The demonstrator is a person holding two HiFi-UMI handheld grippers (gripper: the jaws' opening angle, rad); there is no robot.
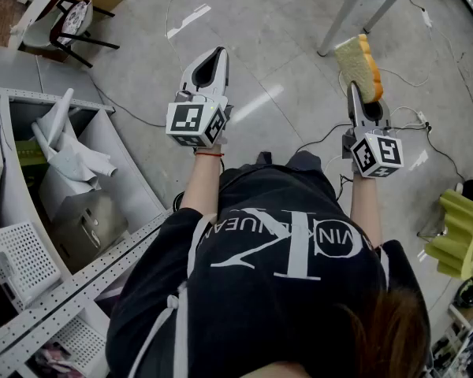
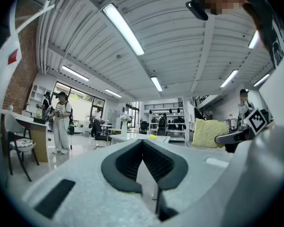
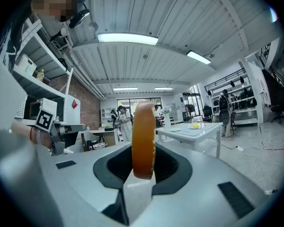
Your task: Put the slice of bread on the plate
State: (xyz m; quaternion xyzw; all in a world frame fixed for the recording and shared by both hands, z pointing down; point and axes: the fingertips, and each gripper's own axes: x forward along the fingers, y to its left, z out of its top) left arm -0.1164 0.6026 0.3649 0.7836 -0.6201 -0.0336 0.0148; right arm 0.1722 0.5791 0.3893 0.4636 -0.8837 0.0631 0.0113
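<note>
My right gripper [image 1: 356, 93] is shut on the slice of bread [image 1: 361, 68], yellow with a brown crust, which stands on edge and sticks out past the fingertips. In the right gripper view the bread [image 3: 143, 141] shows crust-on between the dark pads [image 3: 173, 167]. My left gripper [image 1: 214, 57] is level beside it, shut, with nothing in it; its pads [image 2: 158, 162] meet at the tip. The left gripper view shows the bread [image 2: 209, 132] at its right. Ahead stands a white table [image 3: 191, 131] with a dish and a small yellow thing [image 3: 195, 125].
White shelving [image 1: 79, 179] with a mesh basket [image 1: 20, 262] runs along my left. A chair [image 1: 71, 22] and a table's legs [image 1: 351, 2] stand on the grey floor ahead, with cables [image 1: 410, 120] at the right. People [image 2: 61, 122] stand far off.
</note>
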